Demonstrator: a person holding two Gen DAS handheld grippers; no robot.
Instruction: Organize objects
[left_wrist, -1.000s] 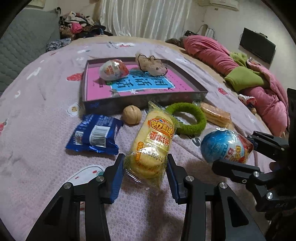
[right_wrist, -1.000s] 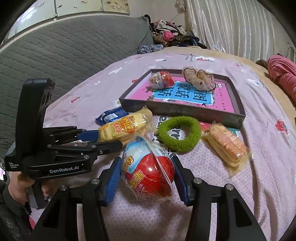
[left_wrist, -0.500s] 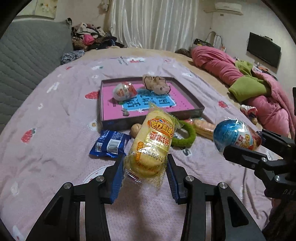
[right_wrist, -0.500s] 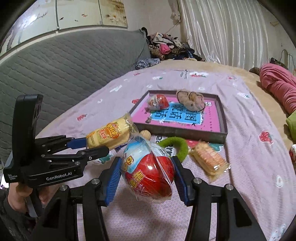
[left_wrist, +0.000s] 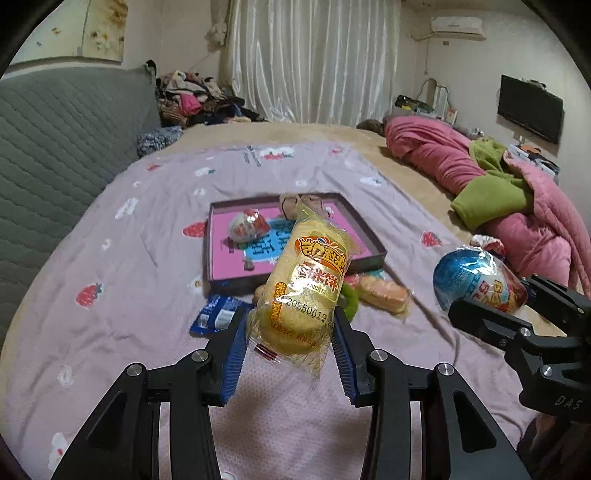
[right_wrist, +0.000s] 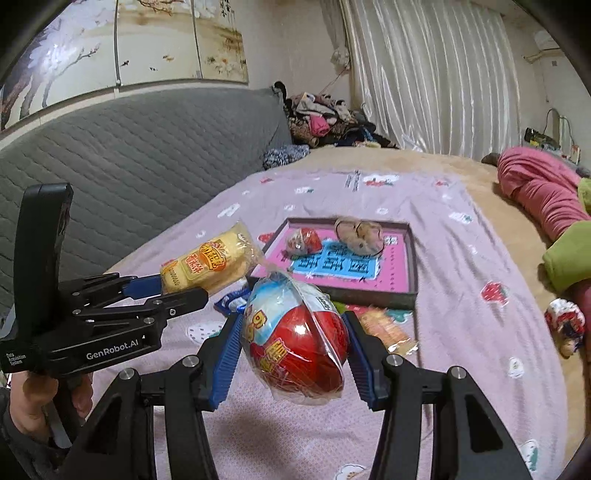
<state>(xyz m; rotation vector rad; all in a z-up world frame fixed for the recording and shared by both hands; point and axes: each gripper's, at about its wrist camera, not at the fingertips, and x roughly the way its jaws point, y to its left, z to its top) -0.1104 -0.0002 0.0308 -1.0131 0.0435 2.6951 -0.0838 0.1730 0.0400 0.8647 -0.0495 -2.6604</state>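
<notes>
My left gripper (left_wrist: 290, 345) is shut on a yellow rice-cake packet (left_wrist: 304, 284), held in the air above the bed. My right gripper (right_wrist: 293, 354) is shut on a wrapped red-and-blue toy egg (right_wrist: 295, 336), also lifted. Each gripper shows in the other's view: the egg (left_wrist: 476, 282) at the right, the packet (right_wrist: 210, 264) at the left. Beyond them lies a shallow pink-lined box (left_wrist: 369, 254) (right_wrist: 412, 266) holding another wrapped egg (left_wrist: 247, 229) and a beige plush piece (right_wrist: 358, 232).
On the purple bedspread in front of the box lie a blue snack packet (left_wrist: 214, 317), a green ring (left_wrist: 351, 301), a cracker pack (left_wrist: 384, 299) and a partly hidden walnut. Pink and green quilts (left_wrist: 491, 184) pile at the right. A grey headboard (right_wrist: 129, 158) stands left.
Both grippers have risen with their loads and tipped up, so the bed items and the box look smaller and farther below. Neither grip has changed.
</notes>
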